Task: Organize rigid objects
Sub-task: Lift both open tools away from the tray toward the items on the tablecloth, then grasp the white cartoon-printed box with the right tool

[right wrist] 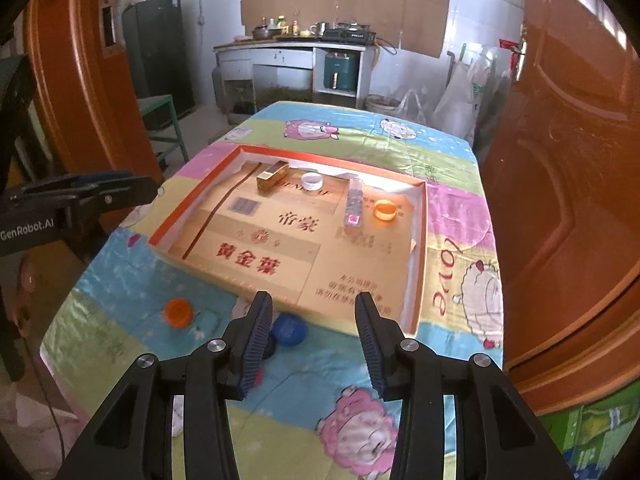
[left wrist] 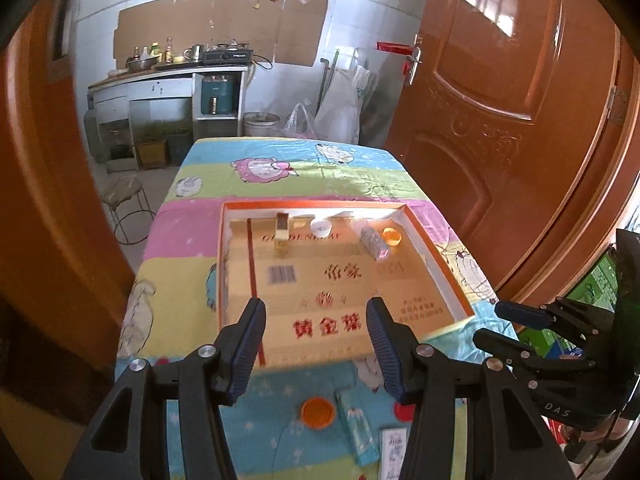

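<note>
A shallow orange-rimmed cardboard tray (left wrist: 440,256) (right wrist: 418,240) lies on the cartoon-print tablecloth. At its far end rest a gold box (left wrist: 281,234) (right wrist: 272,177), a white cap (left wrist: 321,225) (right wrist: 312,181), a long clear tube (left wrist: 374,243) (right wrist: 354,202) and an orange cap (left wrist: 391,236) (right wrist: 386,209). Outside the tray, near me, lie another orange cap (left wrist: 318,412) (right wrist: 178,312), a blue cap (right wrist: 289,330), a teal tube (left wrist: 358,428) and a red cap (left wrist: 405,414). My left gripper (left wrist: 316,312) hangs open above the tray's near edge, holding nothing. My right gripper (right wrist: 314,304) is open too, over that edge.
Orange wooden doors (left wrist: 520,120) (right wrist: 580,200) flank the table on both sides. A stool (left wrist: 124,200) and a green stool (right wrist: 164,120) stand on the floor at left. A kitchen counter (left wrist: 168,76) lines the back wall. A small printed card (left wrist: 394,448) lies near the table's front.
</note>
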A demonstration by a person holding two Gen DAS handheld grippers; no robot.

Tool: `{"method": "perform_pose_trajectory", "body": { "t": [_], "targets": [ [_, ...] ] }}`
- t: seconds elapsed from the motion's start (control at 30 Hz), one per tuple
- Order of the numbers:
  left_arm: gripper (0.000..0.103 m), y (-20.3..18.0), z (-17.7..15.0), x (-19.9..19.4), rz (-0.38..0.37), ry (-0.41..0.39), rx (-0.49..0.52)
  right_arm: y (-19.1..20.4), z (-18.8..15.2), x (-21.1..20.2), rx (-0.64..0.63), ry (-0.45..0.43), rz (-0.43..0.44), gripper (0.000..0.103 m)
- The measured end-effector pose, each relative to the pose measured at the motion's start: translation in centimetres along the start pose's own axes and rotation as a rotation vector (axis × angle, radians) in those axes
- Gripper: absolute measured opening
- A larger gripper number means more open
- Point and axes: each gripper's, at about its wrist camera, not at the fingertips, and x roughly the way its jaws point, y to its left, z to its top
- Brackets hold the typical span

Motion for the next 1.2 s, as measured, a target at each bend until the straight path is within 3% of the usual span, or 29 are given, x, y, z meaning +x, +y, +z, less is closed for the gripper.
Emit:
{"method": "perform_pose_trajectory", "body": {
  "t": [0.27, 0.37, 0.5, 0.77, 1.2],
  "targets": [
    [0.052, 0.0, -4.4, -1.9, 0.088, -0.059, 0.042, 2.7, -3.1, -0.5, 0.054, -0.004, 0.001, 0.044],
    [0.052, 0.4, -6.1, -1.9, 0.093, -0.052, 0.035, 3.8, -4.3, -0.3, 0.084, -0.001, 0.003, 0.045],
    [0.052, 0.9, -7.8, -1.8, 0.085, -0.034, 0.006, 6.4, -6.5, 0.3, 0.109, -0.014, -0.069, 0.045],
    [0.052, 1.0, -9.4, -2.7, 0.091, -0.05, 0.022, 10.7, -9.8, 2.7, 0.145, 0.042, -0.012, 0.048],
    [0.052, 2.0, -10.5, -2.1, 0.067, -0.031, -0.005, 9.7, -11.7, 3.1, 0.164, 0.053, -0.079, 0.047]
  ]
}}
